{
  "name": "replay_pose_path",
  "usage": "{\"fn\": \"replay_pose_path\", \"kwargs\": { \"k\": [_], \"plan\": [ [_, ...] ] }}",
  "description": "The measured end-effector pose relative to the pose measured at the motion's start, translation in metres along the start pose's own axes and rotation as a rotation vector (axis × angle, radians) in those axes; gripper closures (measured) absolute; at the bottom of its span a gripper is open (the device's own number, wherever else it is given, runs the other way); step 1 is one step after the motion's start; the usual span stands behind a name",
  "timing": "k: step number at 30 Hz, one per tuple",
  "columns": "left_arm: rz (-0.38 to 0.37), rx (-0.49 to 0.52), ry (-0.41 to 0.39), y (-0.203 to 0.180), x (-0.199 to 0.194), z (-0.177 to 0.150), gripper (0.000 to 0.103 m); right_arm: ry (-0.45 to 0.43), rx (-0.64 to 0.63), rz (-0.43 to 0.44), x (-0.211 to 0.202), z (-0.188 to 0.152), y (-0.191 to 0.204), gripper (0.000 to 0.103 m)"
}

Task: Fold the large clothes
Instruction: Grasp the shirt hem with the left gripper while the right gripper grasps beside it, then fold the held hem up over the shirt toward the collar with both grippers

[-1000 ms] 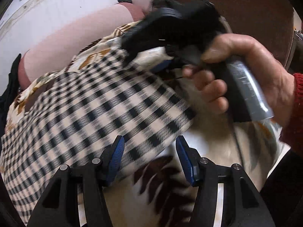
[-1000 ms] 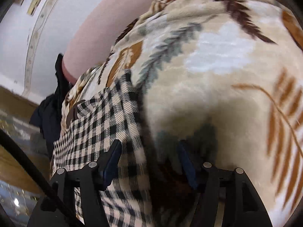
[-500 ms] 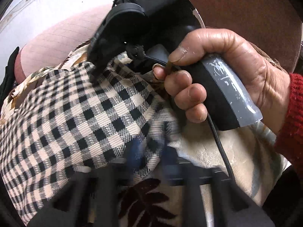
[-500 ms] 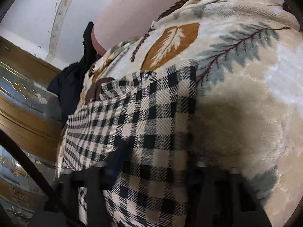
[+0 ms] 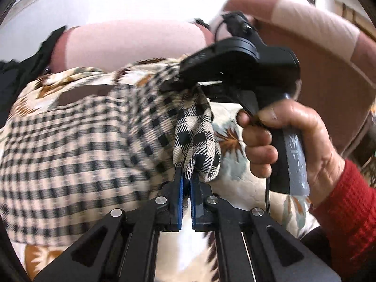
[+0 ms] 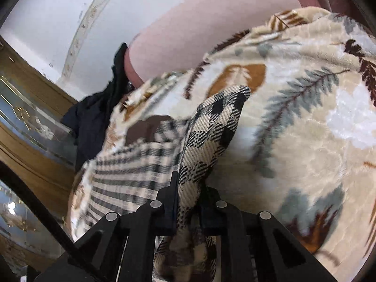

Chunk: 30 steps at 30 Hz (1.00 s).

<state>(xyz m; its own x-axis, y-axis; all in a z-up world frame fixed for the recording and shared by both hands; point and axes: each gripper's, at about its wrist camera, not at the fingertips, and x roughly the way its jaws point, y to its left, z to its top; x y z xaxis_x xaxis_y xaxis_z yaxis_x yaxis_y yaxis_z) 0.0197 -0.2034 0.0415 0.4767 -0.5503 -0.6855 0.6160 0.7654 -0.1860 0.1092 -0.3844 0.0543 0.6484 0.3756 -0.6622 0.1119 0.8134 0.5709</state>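
Note:
A black-and-cream checked garment lies over a leaf-patterned blanket. My left gripper is shut on a bunched edge of it, lifted off the blanket. In the same view my right gripper, held by a hand in a red sleeve, grips the garment's far edge. The right wrist view shows the right gripper with its jaws closing on a thick fold of the checked garment, which fills the gap between them and rises off the blanket.
A pink cushion or bolster lies behind the blanket, with dark clothing heaped at its left end. A brown padded headboard rises at the right. White wall and gilded wooden furniture stand at the left.
Both grippers went from open above the garment to clamped on its edge. Both then rose, and the pinched cloth now hangs lifted off the blanket.

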Motion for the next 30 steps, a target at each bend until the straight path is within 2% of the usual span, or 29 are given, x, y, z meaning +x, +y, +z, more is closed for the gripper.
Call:
{"fn": "replay_pose_path", "kwargs": {
  "k": [4,7,10,15,21,28,30],
  "plan": [
    [0.008,-0.103,-0.041,0.047,-0.041,-0.001,0.099,0.011,-0.069,-0.028,0.012,0.006,0.059,0.088],
    [0.014,-0.188,-0.058,0.087,-0.064,-0.007,0.1,0.048,-0.14,-0.048,0.036,0.009,0.115,0.089],
    [0.037,-0.26,-0.075,0.129,-0.086,-0.017,0.1,0.1,-0.22,-0.071,0.078,0.005,0.172,0.089],
    [0.082,-0.362,-0.097,0.191,-0.111,-0.037,0.1,0.182,-0.304,-0.114,0.146,-0.013,0.232,0.09],
    [0.1,-0.488,-0.116,0.239,-0.126,-0.064,0.1,0.26,-0.35,-0.147,0.207,-0.038,0.267,0.091],
    [0.094,-0.561,-0.064,0.265,-0.122,-0.089,0.099,0.317,-0.403,-0.223,0.253,-0.062,0.28,0.09],
    [0.093,-0.58,-0.056,0.27,-0.123,-0.091,0.097,0.319,-0.409,-0.232,0.258,-0.063,0.282,0.086]
  ]
}}
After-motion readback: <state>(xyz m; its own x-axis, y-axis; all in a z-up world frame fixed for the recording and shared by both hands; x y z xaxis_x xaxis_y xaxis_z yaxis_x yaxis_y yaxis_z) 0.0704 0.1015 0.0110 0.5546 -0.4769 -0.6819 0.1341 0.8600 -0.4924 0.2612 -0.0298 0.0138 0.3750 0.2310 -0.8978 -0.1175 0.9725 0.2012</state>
